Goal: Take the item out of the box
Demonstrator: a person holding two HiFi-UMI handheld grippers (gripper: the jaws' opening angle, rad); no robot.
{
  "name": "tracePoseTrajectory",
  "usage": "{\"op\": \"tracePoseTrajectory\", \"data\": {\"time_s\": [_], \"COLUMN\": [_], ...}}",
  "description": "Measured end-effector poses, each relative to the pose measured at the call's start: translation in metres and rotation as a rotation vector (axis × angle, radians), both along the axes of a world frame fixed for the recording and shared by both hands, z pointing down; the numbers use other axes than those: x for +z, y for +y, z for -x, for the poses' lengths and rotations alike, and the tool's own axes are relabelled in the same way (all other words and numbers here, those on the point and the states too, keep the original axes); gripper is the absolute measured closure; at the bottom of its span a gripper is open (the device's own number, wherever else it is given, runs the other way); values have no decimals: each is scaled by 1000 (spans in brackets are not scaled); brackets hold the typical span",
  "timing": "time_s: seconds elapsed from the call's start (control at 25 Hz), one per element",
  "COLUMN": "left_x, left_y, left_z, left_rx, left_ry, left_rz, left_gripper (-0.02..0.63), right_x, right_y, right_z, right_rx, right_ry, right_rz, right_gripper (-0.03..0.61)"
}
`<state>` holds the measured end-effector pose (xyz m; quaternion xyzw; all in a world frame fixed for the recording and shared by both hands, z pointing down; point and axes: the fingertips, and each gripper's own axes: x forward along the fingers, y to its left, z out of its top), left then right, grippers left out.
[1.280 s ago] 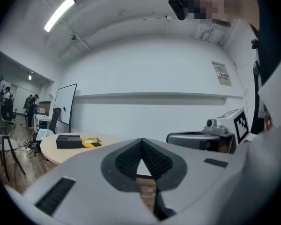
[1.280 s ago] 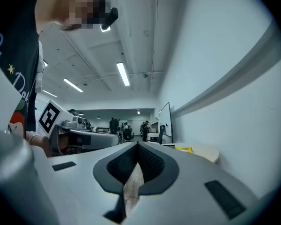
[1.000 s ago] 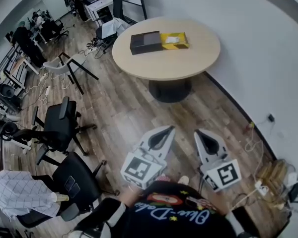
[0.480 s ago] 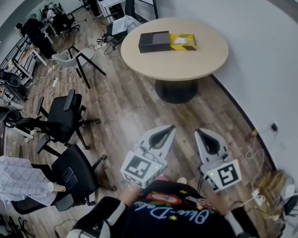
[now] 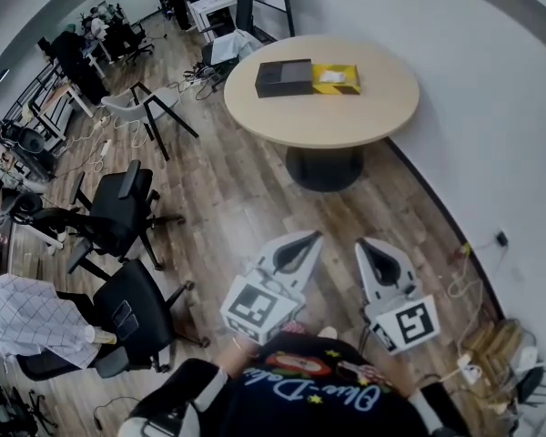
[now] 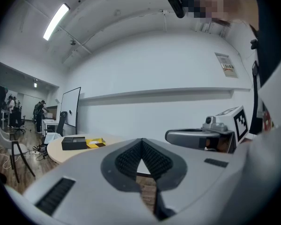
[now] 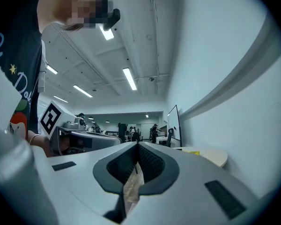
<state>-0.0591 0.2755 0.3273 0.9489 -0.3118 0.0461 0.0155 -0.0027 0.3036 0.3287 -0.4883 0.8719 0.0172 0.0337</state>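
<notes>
Two grippers sit low in the head view, close to the person's chest and side by side: the left gripper [image 5: 305,242] and the right gripper [image 5: 369,248], both pointing out over the wood floor [image 5: 227,198]. Each pair of jaws is pressed together at the tips with nothing caught between them (through the small gap behind the tips only floor shows). Well apart from both, on a round table [image 5: 328,121] beside the white wall [image 5: 473,107], lies a flat black box [image 5: 285,77]. Touching its right side is a yellow packet [image 5: 336,77] with a pale label. The box shows a plain dark top, and what it holds cannot be told from any view. The left gripper view catches box and packet far off on the table, the box to the left. Several black office chairs [image 5: 118,212] stand on the floor to the left of the table, one draped with a checked cloth [image 5: 27,321].
</notes>
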Motion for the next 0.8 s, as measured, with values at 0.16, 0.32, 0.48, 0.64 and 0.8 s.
{"op": "tracePoseTrajectory", "data": {"time_s": [0.16, 0.32, 0.48, 0.64, 0.8], "left_x": [5, 13, 19, 20, 20], "left_y": [2, 1, -5, -14, -26], "left_z": [0, 8, 20, 30, 34], "left_rx": [-13, -44, -82, -108, -116], "left_ry": [-15, -33, -42, -36, -27], "left_rz": [16, 48, 66, 64, 61], "left_gripper": [626, 626, 626, 626, 626], "right_x": [8, 18, 24, 28, 26], "right_y": [0, -5, -15, -26, -38], "right_z": [-1, 2, 9, 16, 19], "right_rx": [-17, -38, -62, -81, -84], "right_ry": [7, -13, -29, -18, 3], "right_rz": [10, 38, 49, 57, 58], "right_gripper": [581, 581, 581, 581, 581]}}
